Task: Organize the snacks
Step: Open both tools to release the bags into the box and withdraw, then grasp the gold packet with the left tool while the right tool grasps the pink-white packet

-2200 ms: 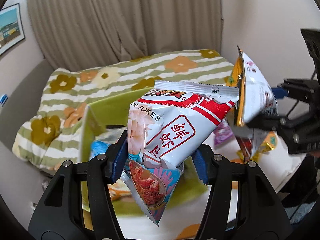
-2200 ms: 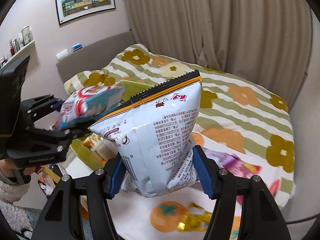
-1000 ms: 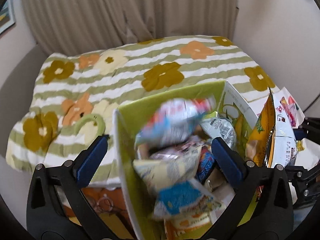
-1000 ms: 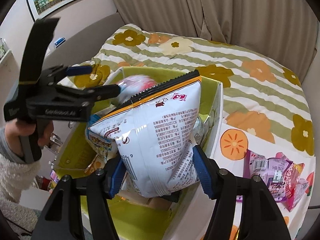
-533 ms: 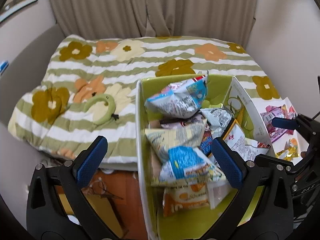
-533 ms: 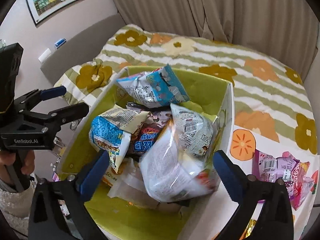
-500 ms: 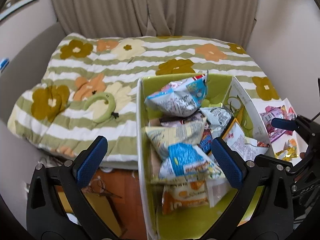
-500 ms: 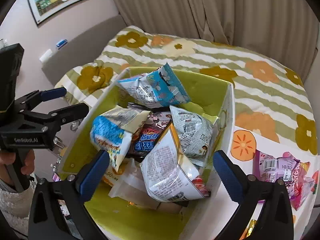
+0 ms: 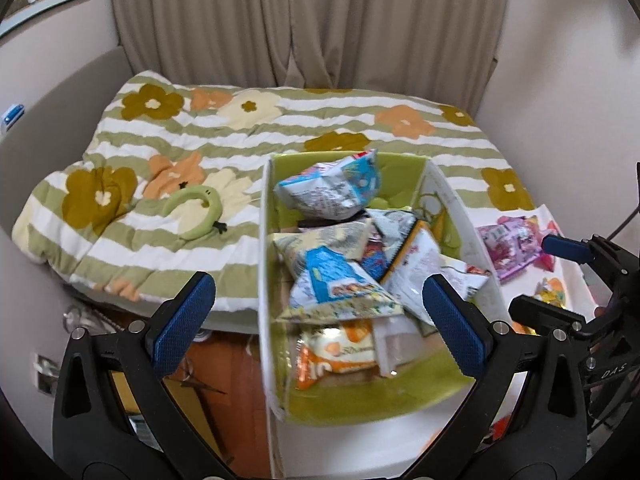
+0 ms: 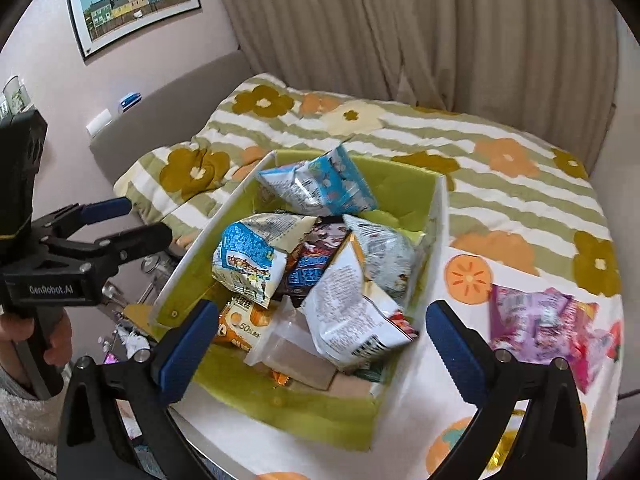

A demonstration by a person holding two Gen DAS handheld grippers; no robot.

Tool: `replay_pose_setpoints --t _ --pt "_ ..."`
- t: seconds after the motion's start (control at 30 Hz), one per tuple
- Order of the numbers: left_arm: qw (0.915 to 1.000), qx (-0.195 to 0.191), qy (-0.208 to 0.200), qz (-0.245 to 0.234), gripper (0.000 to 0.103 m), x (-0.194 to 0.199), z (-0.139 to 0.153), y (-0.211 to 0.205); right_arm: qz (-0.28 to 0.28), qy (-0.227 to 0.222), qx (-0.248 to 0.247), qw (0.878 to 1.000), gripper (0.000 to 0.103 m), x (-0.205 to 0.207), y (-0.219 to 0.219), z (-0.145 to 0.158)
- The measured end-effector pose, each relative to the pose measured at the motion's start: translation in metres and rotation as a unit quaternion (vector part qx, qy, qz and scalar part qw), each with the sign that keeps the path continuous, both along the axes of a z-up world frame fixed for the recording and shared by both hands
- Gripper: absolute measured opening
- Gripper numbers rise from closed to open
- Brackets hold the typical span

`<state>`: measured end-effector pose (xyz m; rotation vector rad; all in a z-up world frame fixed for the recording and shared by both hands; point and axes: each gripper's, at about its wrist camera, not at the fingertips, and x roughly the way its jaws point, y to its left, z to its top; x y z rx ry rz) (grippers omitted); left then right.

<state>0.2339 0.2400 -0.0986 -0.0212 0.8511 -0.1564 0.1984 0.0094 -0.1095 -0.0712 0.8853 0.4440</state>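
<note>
A green and white box (image 9: 264, 264) (image 10: 436, 240) holds several snack bags. A blue and white shrimp flakes bag (image 9: 332, 188) (image 10: 320, 184) lies at its far end. A white bag with an orange edge (image 9: 420, 268) (image 10: 352, 316) lies at its near right. My left gripper (image 9: 318, 310) is open and empty above the box's near left; it also shows in the right wrist view (image 10: 140, 220). My right gripper (image 10: 320, 338) is open and empty over the box's near end; it also shows in the left wrist view (image 9: 548, 276).
Pink and purple snack packs (image 9: 512, 244) (image 10: 548, 320) and a gold wrapper (image 9: 552, 292) lie on the white table with orange prints (image 10: 468, 276) right of the box. A flowered striped quilt (image 9: 240, 128) with a green plush ring (image 9: 198, 210) lies behind. Floor clutter is at the left.
Both grippers let go of their bags: the shrimp flakes bag dropped to the box's far end, the white bag to the near right. Both grippers have since pulled back a little.
</note>
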Motion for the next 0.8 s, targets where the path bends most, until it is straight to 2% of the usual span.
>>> replay_pose_setpoints --t 0.17,0.33,0.53,0.8 --pt "0.9997 -0.014 -0.011 -0.019 0.103 -0.02 0.01 -0.021 -0.033 -0.027 -0.012 0.999 0.103 -0.026 -0.02 0.021" --pt "0.9984 -0.015 -0.028 -0.047 0.103 -0.036 0.02 -0.061 -0.069 -0.049 -0.014 0.996 0.103 -0.046 -0.061 0.039" --pt "0.9947 -0.018 -0.032 -0.096 0.103 -0.044 0.017 -0.139 -0.107 -0.057 -0.03 0.992 0.103 -0.052 -0.135 0.048" --pt "0.9888 0.0 -0.02 -0.148 0.103 -0.042 -0.005 -0.255 -0.134 -0.043 -0.029 0.99 0.103 -0.037 -0.242 0.041"
